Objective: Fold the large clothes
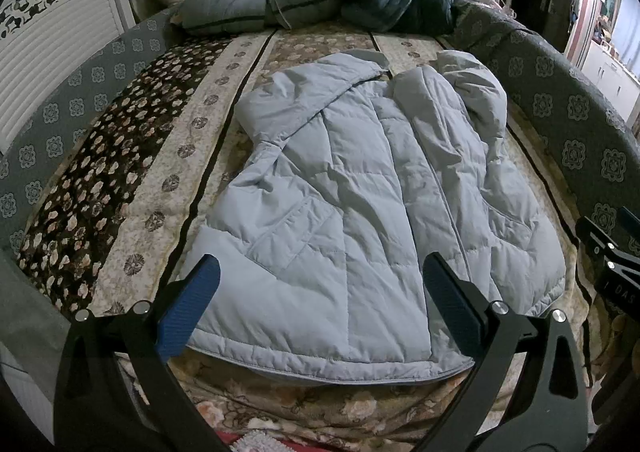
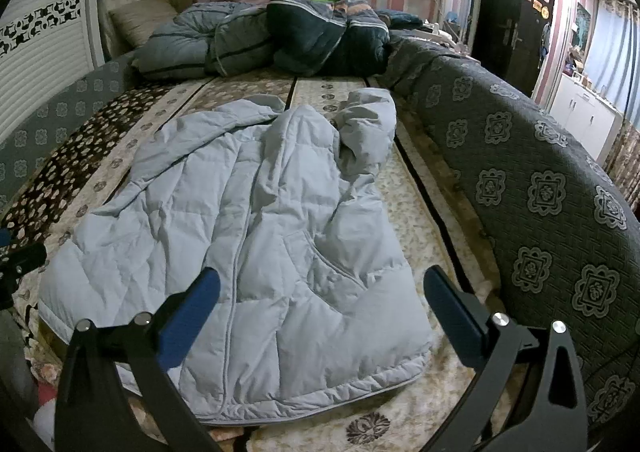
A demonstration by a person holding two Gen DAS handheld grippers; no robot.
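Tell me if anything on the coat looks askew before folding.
The coat lies mostly flat, but its right sleeve is bunched near the collar, not laid straight. Both tongs, left and right, are open, touching nothing.

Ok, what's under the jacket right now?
The jacket lies flat on the floral bedspread, which shows all around it. Whatever is beneath its middle is covered. Both sets of jaws are open and hold nothing.

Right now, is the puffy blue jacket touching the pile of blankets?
Apart. The right wrist view shows bare flowery bedspread between the jacket and the blankets.
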